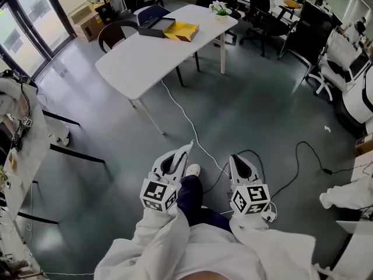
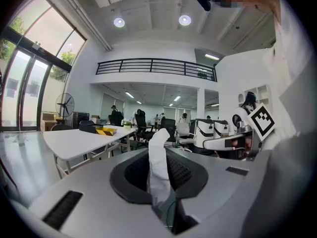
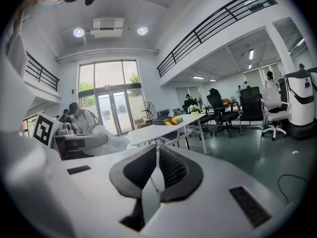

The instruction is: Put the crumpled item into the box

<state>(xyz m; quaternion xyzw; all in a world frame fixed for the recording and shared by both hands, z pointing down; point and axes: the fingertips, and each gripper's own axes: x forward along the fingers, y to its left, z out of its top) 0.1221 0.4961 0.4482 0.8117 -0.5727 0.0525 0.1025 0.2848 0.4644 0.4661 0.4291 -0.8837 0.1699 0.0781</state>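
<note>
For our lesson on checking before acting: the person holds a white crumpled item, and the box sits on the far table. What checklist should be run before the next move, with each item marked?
1. Grip: white crumpled item clamped in left gripper: ok.
2. Spare hand: right gripper shut, nothing in it: ok.
3. Reach: box on table close enough: not ok, far across the floor.
4. Opening: box ready to receive: cannot tell from here.
5. Path: not ok, cable lies across it.

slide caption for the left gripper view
Left gripper shut on a white crumpled item, facing the white table that carries the box
</note>
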